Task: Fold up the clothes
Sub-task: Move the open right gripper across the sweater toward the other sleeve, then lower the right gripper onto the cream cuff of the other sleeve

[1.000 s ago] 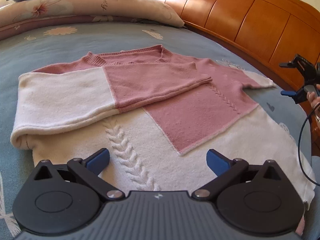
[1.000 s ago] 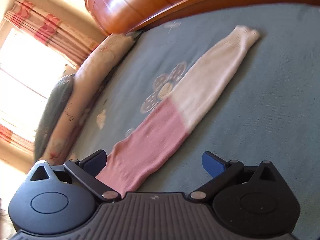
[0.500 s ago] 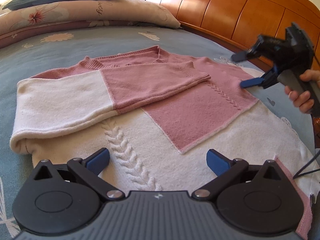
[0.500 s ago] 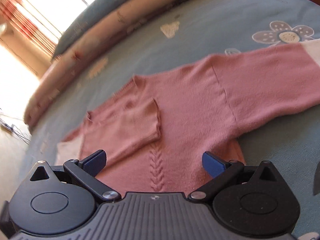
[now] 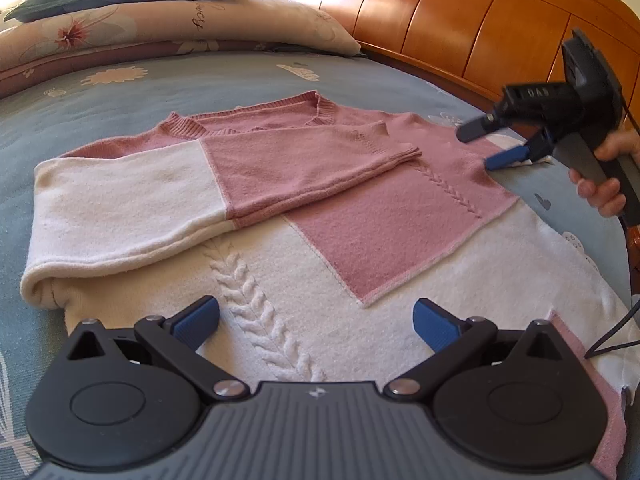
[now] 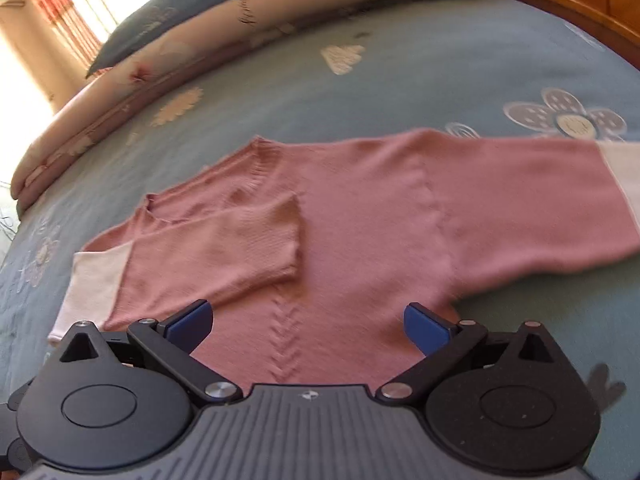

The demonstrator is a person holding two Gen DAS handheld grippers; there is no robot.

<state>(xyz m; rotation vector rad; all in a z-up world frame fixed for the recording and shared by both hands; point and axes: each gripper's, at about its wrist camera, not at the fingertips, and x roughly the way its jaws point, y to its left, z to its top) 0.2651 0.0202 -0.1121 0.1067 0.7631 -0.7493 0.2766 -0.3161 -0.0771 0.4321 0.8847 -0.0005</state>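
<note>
Sweater [image 5: 400,232] flat on bed [image 5: 240,76], one sleeve [image 6: 208,256] folded. Left gripper [image 5: 316,322] and right gripper [image 6: 306,322] wide, empty. Risk: grabbing the outstretched sleeve [image 6: 520,200] mid-length drags the body, undoing the fold.

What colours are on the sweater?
Pink and cream blocks on the sweater, with a cable-knit braid; clearest in the left wrist view.

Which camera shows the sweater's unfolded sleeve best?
The right wrist view: the unfolded sleeve stretches out sideways across the bedspread, though blurred. In the left wrist view the right gripper hides nearly all of it.
</note>
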